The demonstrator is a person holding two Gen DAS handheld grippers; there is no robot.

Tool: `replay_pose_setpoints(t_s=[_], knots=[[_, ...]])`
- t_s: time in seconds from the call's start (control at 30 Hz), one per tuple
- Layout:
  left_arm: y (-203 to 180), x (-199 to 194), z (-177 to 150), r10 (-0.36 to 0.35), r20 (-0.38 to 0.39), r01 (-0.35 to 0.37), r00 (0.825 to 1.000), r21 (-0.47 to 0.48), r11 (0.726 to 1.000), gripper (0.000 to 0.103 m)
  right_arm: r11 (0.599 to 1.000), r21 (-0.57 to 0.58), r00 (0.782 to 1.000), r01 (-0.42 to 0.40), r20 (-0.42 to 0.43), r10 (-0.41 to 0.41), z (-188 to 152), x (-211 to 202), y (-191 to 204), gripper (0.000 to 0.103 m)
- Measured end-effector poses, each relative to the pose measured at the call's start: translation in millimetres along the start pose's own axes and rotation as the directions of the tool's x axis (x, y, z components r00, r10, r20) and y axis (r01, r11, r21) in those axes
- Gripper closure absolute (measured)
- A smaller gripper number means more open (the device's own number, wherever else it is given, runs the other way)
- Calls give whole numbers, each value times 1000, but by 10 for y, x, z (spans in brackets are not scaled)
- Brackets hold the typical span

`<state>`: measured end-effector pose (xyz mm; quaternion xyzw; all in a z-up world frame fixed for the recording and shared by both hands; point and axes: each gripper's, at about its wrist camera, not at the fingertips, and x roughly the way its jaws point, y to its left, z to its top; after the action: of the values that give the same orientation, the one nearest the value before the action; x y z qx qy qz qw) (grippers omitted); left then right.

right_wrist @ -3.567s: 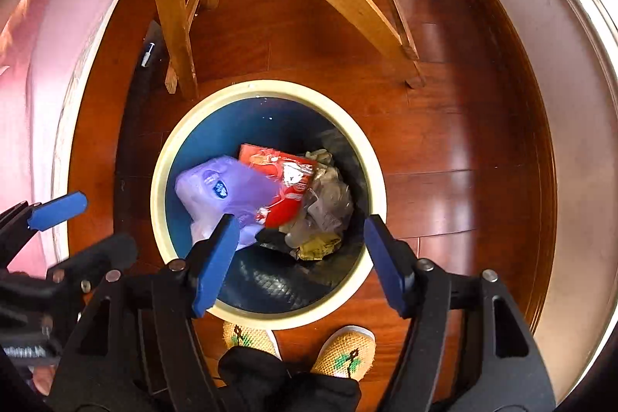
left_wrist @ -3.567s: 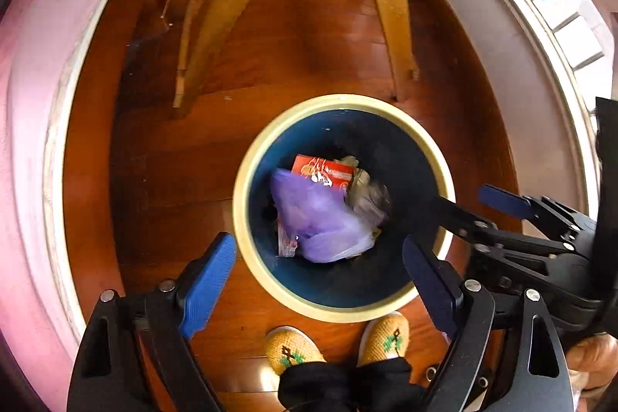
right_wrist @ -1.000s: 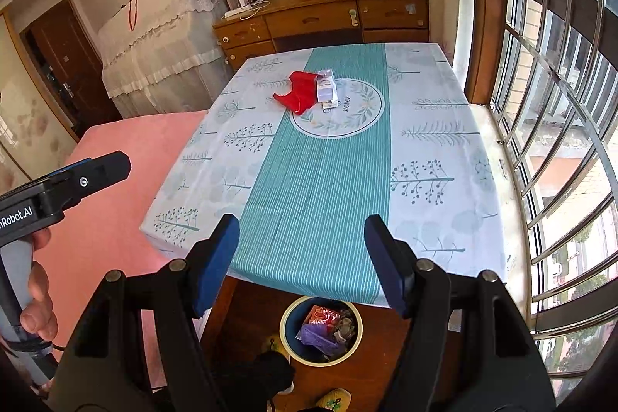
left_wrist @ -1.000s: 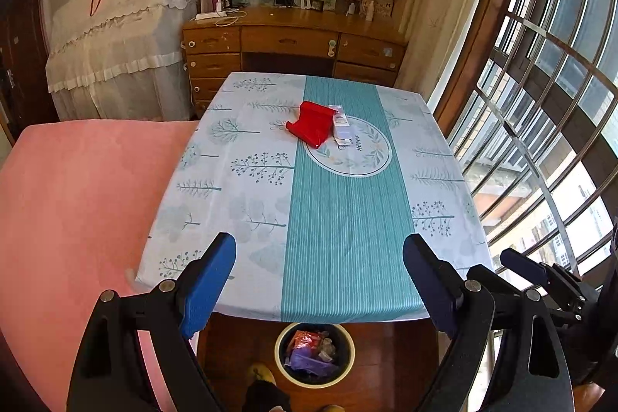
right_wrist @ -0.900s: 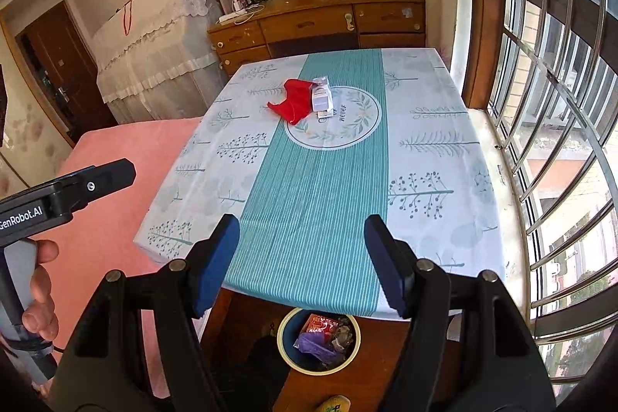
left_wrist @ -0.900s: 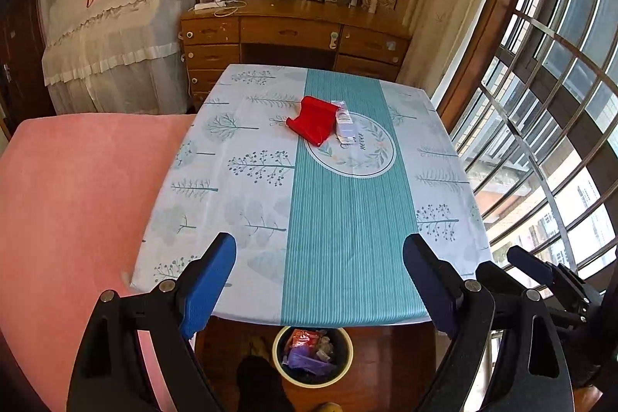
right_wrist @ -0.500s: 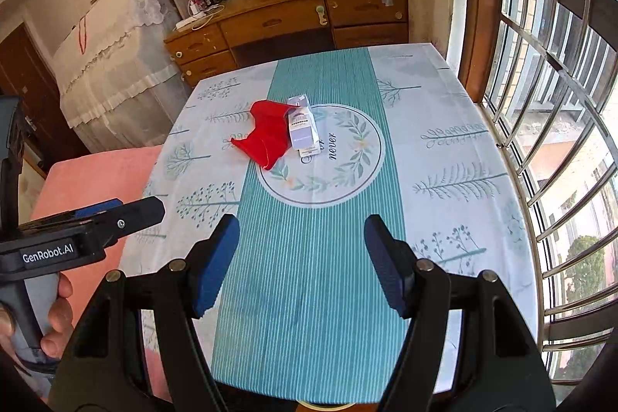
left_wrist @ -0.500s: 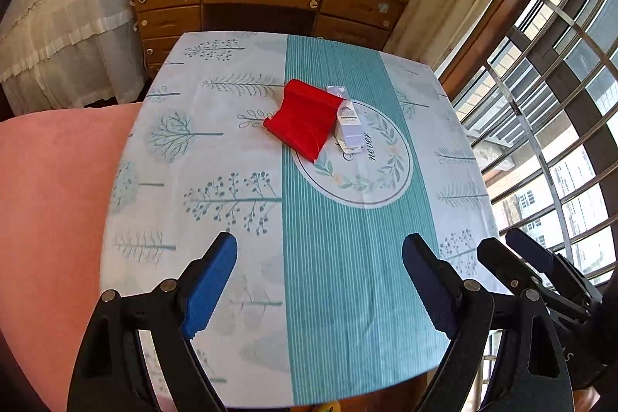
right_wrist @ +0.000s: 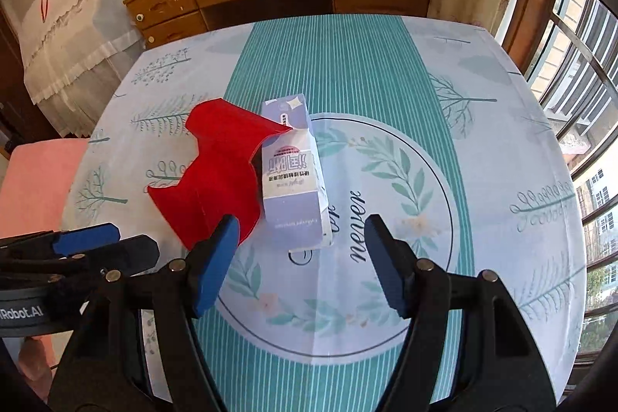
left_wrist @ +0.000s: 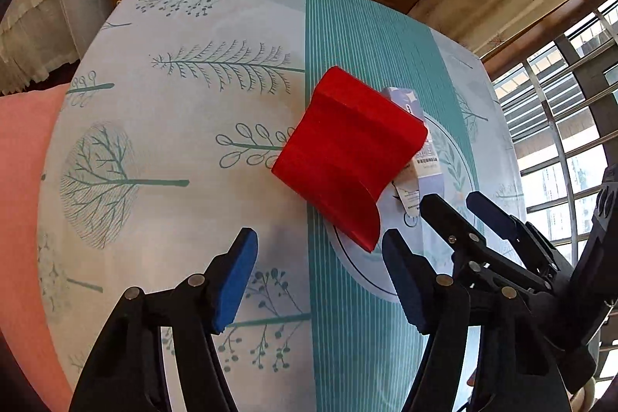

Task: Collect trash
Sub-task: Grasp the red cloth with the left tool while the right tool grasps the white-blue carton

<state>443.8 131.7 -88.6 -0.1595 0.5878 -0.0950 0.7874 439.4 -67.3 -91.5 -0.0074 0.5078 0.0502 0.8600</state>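
Left wrist view puts your left hand-held gripper [left_wrist: 320, 269] angled steeply down over the desk [left_wrist: 162, 95], jaws apart with nothing between them, and they have just been closing a little. The red wrapper [left_wrist: 347, 157] lies just ahead, curled, overlapping the carton [left_wrist: 421, 157]. Careful here: that wrapper looks thin and springy, so a shallow pinch may slip off its curled edge or nudge the carton sideways. Your right hand-held gripper [right_wrist: 301, 257] tilts down too, wide open and empty, the carton [right_wrist: 293, 180] lying just beyond its fingertips. Both tools crowd close together, so they may knock as you reach.
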Motion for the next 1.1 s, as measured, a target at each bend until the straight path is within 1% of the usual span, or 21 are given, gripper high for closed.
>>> replay_pose_setpoints(t_s=[0.1,0.2,0.23,0.27,0.3,0.37,0.47,0.6,0.77,0.93,1.1], knots=[[-4,132,75,-9,-25,9,1000,-3,1000,35,999,-25,1000,23,-16,-23,62,217,11,39],[-20,237,115,-13,-53,13,999,4,1000,35,997,-65,999,35,-5,-35,87,335,21,40],[-31,269,126,-13,-61,14,998,4,1000,35,995,-86,999,42,4,-42,91,378,37,49],[-32,297,138,-16,-67,16,998,2,1000,35,994,-106,999,37,3,-37,89,425,51,63],[-28,333,164,-18,-72,18,997,-2,1000,35,993,-115,999,33,-3,-34,79,450,66,70],[-33,376,201,-11,-77,10,997,-8,1000,35,993,-114,1000,20,-2,-20,79,475,73,70],[-49,445,266,-9,-80,7,997,-15,1000,35,996,-79,999,-31,-14,30,53,445,77,71],[-94,519,341,-14,-93,11,996,-26,1000,35,997,-40,997,-68,-25,67,-13,421,100,71],[-162,610,424,-10,-101,6,995,-35,999,35,992,8,991,-127,-29,127,-183,312,142,71],[-203,628,457,12,-106,-15,994,-29,999,35,990,57,990,-133,-31,135,-296,261,141,71],[-280,646,459,53,-97,-51,994,20,998,35,984,135,992,-116,-28,120,-384,182,4,71]])
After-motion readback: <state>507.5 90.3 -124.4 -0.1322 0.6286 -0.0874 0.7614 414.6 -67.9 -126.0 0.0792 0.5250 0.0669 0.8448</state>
